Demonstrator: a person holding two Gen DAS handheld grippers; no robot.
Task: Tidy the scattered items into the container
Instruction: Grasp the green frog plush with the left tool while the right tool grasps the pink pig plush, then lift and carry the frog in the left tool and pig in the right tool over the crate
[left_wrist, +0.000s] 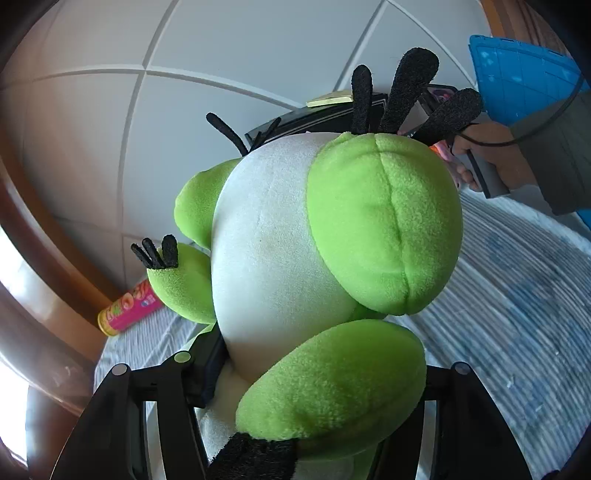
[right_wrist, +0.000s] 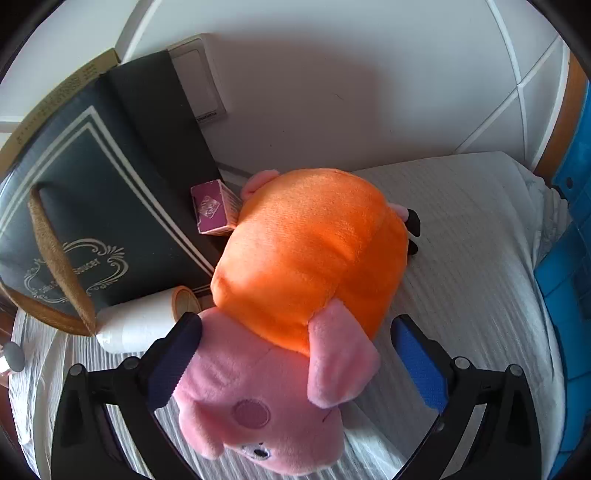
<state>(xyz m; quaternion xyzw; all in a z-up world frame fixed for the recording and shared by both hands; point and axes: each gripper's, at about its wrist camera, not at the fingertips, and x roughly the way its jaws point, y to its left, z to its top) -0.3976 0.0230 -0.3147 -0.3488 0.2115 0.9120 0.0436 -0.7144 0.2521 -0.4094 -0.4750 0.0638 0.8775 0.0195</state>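
The left gripper (left_wrist: 295, 391) is raised off the bed (left_wrist: 517, 295), its jaws closed on a green and white frog toy (left_wrist: 295, 258), which hangs in the air and fills most of the left wrist view. The right-hand jaw is buried behind the frog's leg, and the toy's head is out of sight (only belly, limbs and black felt toes show). Past the frog, the person's right hand (left_wrist: 484, 162) grips the handle of the other tool.

The right gripper (right_wrist: 295, 354) points down at the bed, jaws spread wide around a pig toy (right_wrist: 295, 295) in an orange dress. The pig lies on the striped bedcover (right_wrist: 461, 258) with its pink head between the jaws; the left pad (right_wrist: 173, 354) touches its head, the right blue pad (right_wrist: 417, 362) stands clear of its ear. Just beyond, near the bed's far edge by the wall, sit a dark bag (right_wrist: 103, 206), a small purple box (right_wrist: 214, 206) and a white roll (right_wrist: 140, 328). A pink can (left_wrist: 129, 306) lies at the bed's left edge, and blue crates (right_wrist: 569, 258) stand off its right side, cut off by the frame.
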